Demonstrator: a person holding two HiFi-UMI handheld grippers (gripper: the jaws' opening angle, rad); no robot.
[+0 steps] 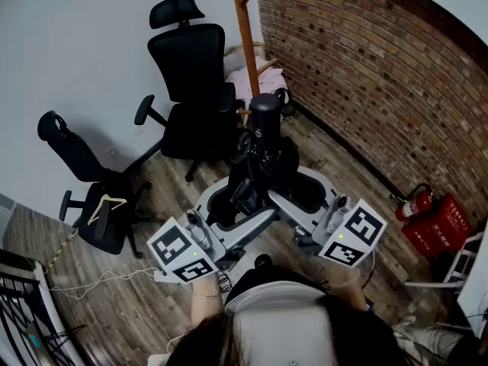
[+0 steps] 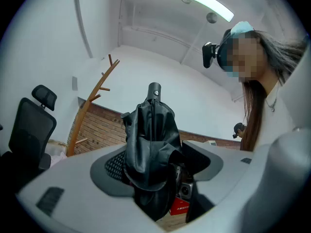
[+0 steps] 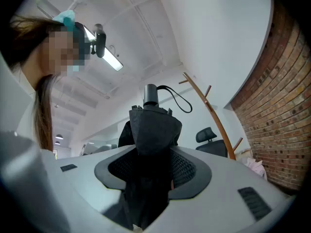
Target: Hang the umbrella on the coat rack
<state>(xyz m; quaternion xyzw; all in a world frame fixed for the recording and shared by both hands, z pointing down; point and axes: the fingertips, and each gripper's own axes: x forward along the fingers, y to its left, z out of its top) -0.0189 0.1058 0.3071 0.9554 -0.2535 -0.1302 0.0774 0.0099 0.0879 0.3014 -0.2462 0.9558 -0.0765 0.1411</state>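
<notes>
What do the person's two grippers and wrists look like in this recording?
Both the left gripper and the right gripper are light grey plastic, with broad curved jaws lined with dark textured pads. Each carries a white cube printed with black square markers. The person wears a thin bracelet on the left side.

An office: black swivel chairs (image 1: pixel 191 82) beside a brick wall (image 1: pixel 366 59).

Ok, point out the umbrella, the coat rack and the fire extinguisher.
umbrella (image 1: pixel 265 117): head view, on its black handle.
coat rack (image 1: pixel 245 40): head view, on the wooden pole.
fire extinguisher (image 1: pixel 415 203): head view, on the red cylinder.
</notes>
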